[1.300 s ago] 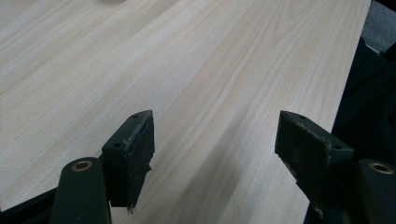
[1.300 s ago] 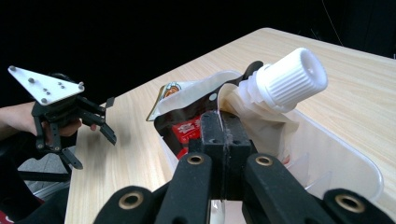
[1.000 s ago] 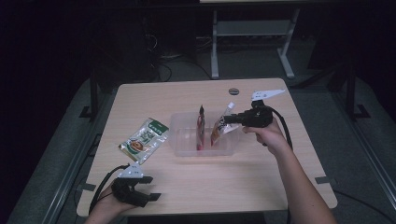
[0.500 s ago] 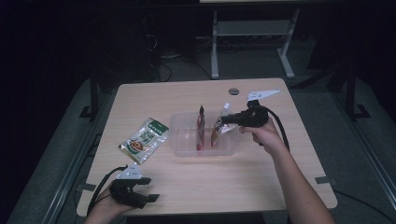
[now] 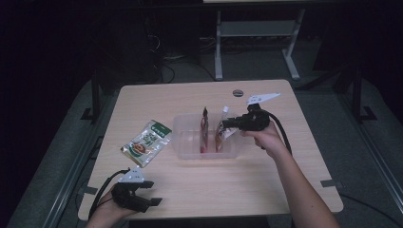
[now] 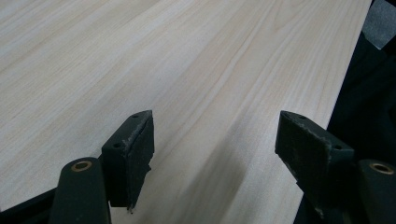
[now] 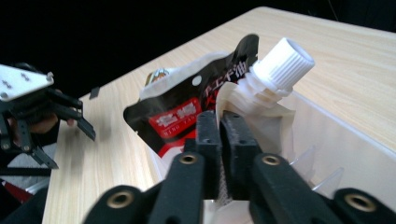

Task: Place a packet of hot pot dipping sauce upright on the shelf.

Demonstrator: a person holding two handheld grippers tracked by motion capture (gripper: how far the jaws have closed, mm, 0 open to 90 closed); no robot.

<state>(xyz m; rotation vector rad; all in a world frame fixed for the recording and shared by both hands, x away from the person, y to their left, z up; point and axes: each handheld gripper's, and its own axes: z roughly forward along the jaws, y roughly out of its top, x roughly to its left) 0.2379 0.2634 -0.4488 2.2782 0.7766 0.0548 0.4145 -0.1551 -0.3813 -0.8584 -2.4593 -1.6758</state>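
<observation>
— What is surrounding the wooden table (image 5: pixel 204 185)?

— Grey floor (image 5: pixel 375 142) is spreading around it, and darkness is swallowing the far side of the room.

— Anything standing back there?

— A white metal stand (image 5: pixel 252 35) is standing behind it, with cables (image 5: pixel 166 61) lying tangled beside it.

light wood table (image 5: pixel 266 185): clear bin (image 5: pixel 187 142) centre, green packet (image 5: pixel 146 142) left, dark disc (image 5: pixel 237 92).

My left gripper (image 6: pixel 212 154), jaws wide apart with nothing between, just above the bare wooden table (image 6: pixel 140 60) by its edge.
</observation>
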